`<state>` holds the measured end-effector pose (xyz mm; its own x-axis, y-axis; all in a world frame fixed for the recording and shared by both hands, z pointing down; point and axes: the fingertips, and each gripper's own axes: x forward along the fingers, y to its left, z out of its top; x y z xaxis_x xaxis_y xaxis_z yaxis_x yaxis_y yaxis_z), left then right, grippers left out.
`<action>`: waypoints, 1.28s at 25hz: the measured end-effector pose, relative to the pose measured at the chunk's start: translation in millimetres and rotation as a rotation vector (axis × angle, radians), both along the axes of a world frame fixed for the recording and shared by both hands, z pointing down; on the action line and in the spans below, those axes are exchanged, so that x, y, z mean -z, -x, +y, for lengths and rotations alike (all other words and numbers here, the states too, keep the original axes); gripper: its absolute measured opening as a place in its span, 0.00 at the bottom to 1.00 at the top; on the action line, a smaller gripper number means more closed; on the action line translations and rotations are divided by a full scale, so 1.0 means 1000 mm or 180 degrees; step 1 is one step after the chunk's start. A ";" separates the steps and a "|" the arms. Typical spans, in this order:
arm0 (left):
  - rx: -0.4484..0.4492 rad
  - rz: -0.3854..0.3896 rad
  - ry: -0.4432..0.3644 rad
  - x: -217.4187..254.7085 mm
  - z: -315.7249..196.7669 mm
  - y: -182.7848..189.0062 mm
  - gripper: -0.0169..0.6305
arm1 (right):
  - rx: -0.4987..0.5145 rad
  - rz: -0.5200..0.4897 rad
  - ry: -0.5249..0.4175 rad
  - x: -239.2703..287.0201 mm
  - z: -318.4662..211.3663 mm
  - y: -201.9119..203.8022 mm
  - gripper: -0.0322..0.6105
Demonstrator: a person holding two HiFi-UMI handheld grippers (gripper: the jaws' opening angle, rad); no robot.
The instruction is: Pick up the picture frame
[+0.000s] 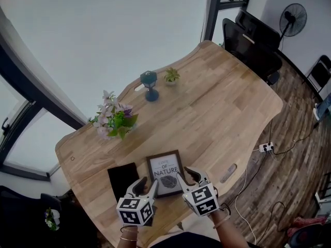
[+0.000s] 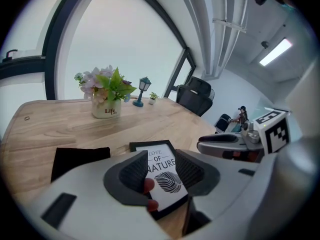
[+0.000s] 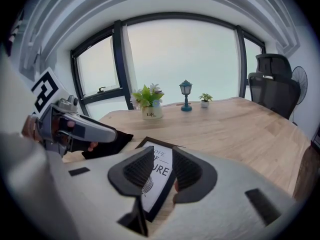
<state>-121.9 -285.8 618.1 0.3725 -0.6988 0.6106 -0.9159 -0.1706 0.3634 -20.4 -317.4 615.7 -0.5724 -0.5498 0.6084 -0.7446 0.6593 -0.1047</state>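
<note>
two open grippers wait at the near end of the picture frame

the picture frame (image 1: 165,169) lies flat on the wooden table (image 1: 217,102), close to the edge where the person stands. it has a black rim. inside is a white page with the words "love of nature" and a drawing of a leaf.

the left gripper (image 1: 148,182) is at the frame's near left corner. its jaws are wide apart and they hold nothing. in the left gripper view the frame shows in the gap between the two jaws, down on the table. i cannot tell if a jaw touches it.

the right gripper (image 1: 184,173) is at the frame's near right corner. its jaws are apart too, with nothing pinched. in the right gripper view the near part of the frame shows in the gap between the jaws, and the frame's right rim runs close by the right jaw. i cannot tell if they touch.

a flat black thing (image 1: 122,175) lies just beside the frame, on its left. the left gripper covers its near end.

farther along the table, by the window side, stands a white pot of flowers (image 1: 115,120) with pink and white blooms and green leaves. past it is a little blue lamp post (image 1: 149,85), and near that a tiny green plant (image 1: 171,76) in a small pot.

black office chairs (image 1: 253,37) stand at the far end of the table. a fan (image 1: 292,18) stands behind them. a white power strip (image 1: 266,147) lies on the wooden floor (image 1: 297,112) beside the table.
</note>
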 end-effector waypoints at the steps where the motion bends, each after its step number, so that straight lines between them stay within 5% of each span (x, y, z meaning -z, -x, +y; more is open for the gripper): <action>1: 0.0017 0.0002 0.0024 -0.004 -0.001 0.001 0.27 | 0.0000 0.0010 0.0015 -0.003 0.000 0.000 0.19; 32: 0.0148 -0.0091 0.0675 -0.096 -0.001 0.005 0.30 | -0.0130 0.0231 0.0632 -0.092 -0.004 -0.006 0.19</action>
